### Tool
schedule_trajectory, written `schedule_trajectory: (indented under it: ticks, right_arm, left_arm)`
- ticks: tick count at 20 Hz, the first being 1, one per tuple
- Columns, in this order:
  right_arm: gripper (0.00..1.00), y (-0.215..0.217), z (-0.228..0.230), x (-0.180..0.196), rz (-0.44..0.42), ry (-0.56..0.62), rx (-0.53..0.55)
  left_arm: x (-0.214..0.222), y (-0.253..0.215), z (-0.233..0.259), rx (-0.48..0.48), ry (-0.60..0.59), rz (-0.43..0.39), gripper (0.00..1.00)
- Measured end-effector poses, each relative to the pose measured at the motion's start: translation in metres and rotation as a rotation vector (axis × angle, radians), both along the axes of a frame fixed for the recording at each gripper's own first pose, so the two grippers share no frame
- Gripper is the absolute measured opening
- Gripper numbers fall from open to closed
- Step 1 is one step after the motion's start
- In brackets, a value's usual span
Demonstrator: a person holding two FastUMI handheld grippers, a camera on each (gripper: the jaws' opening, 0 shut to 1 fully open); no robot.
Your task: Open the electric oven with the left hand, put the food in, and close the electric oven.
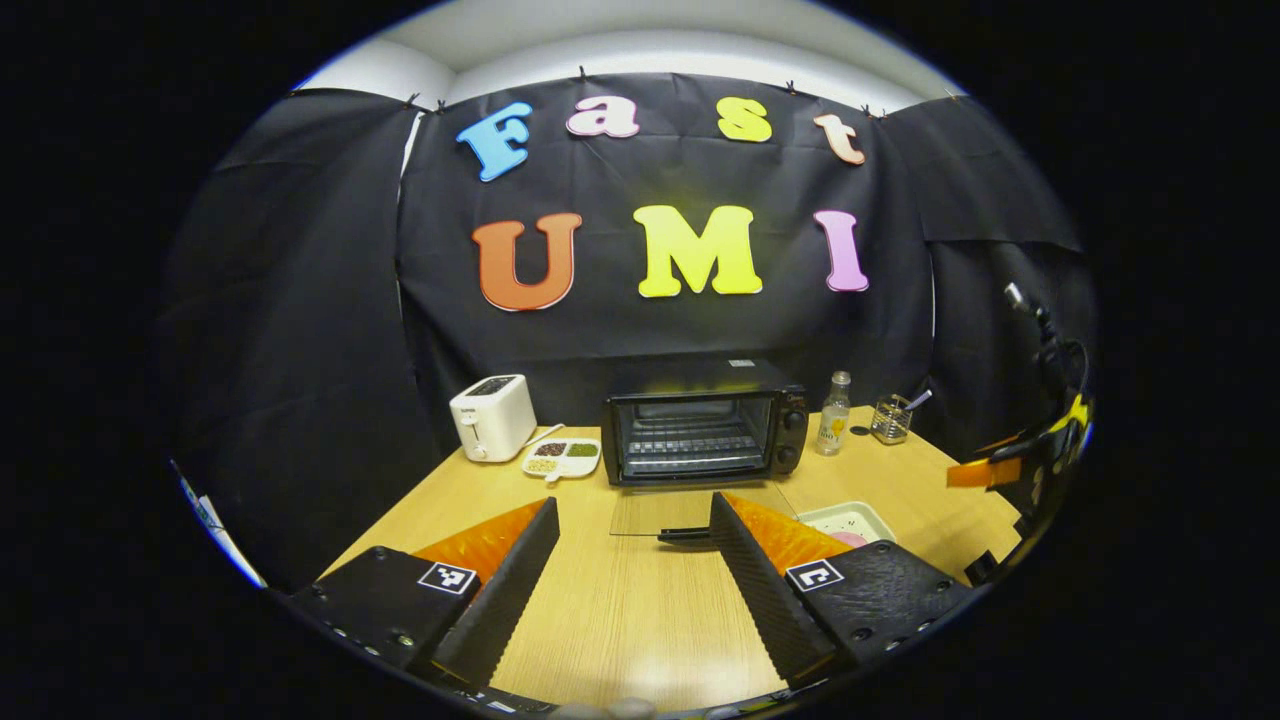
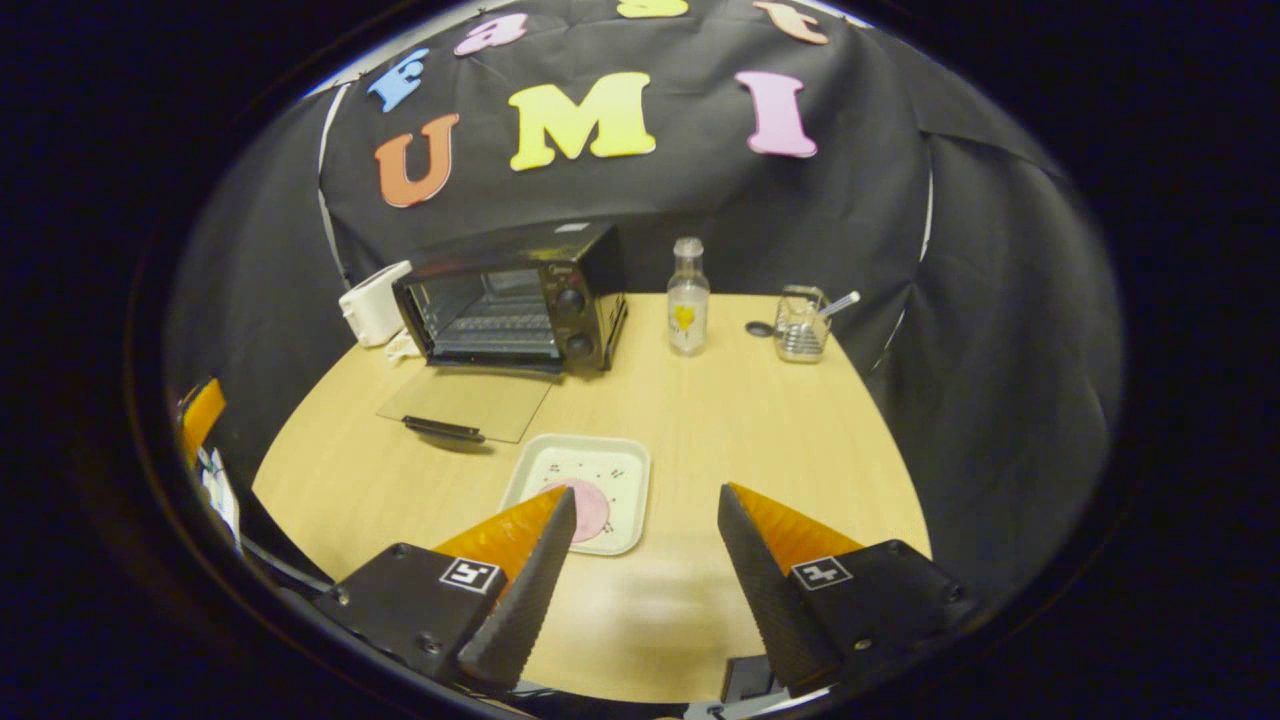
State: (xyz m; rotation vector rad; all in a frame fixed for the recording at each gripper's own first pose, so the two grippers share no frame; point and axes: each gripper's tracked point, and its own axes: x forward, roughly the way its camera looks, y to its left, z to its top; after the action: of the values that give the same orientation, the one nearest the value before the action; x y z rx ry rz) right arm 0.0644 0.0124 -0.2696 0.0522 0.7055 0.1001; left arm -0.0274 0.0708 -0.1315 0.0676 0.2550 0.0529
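Observation:
The black electric oven point(image 1: 703, 420) point(image 2: 520, 297) stands at the back of the wooden table. Its glass door point(image 1: 690, 508) point(image 2: 465, 402) lies folded down flat, showing the wire rack inside. A white square plate point(image 2: 590, 480) point(image 1: 850, 519) holding a pink round piece of food point(image 2: 588, 508) rests in front of the oven, to its right. My left gripper point(image 1: 634, 515) is open above the table, just short of the door's handle point(image 1: 683, 535). Over the table's near edge my right gripper point(image 2: 646, 508) is open too, its left finger overlapping the plate's near corner.
A white toaster point(image 1: 492, 416) point(image 2: 373, 302) and a divided snack tray point(image 1: 562, 457) sit left of the oven. A clear bottle point(image 1: 834, 414) point(image 2: 686, 297) and a glass holder with a utensil point(image 1: 891, 417) point(image 2: 803, 324) stand to its right. The other gripper shows at the far right point(image 1: 1010, 462).

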Motion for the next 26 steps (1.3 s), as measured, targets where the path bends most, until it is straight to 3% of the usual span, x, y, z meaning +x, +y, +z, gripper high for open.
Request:
schedule_trajectory:
  ticks: [3,9,17,18,19,20,23,26]
  right_arm:
    - [0.75,0.01,-0.036,0.021,0.03,0.09,0.058]
    - [0.71,0.011,-0.094,0.064,0.045,0.23,0.126]
    - [0.45,0.015,-0.128,0.082,0.086,0.395,0.148]
    - [0.32,0.012,-0.131,0.085,0.072,0.423,0.133]
    - [0.3,0.009,-0.131,0.085,0.062,0.434,0.121]
    - [0.13,0.007,-0.135,0.084,0.053,0.465,0.118]
    - [0.14,0.008,-0.133,0.086,0.08,0.506,0.075]
    - [0.08,0.007,-0.131,0.087,0.118,0.509,0.062]
  left_arm:
    - [-0.018,0.011,0.016,0.046,-0.004,0.08,0.97]
    - [-0.036,0.004,0.027,0.042,0.022,0.185,0.97]
    - [-0.02,-0.02,0.025,0.048,0.058,0.286,0.96]
    - [-0.019,-0.026,0.024,0.033,0.063,0.295,0.97]
    - [-0.019,-0.03,0.021,0.022,0.071,0.304,0.97]
    - [-0.018,-0.033,0.019,0.015,0.077,0.312,0.97]
    - [-0.021,-0.035,0.022,0.003,0.059,0.354,0.97]
    - [-0.033,-0.037,0.023,0.001,0.045,0.399,0.97]
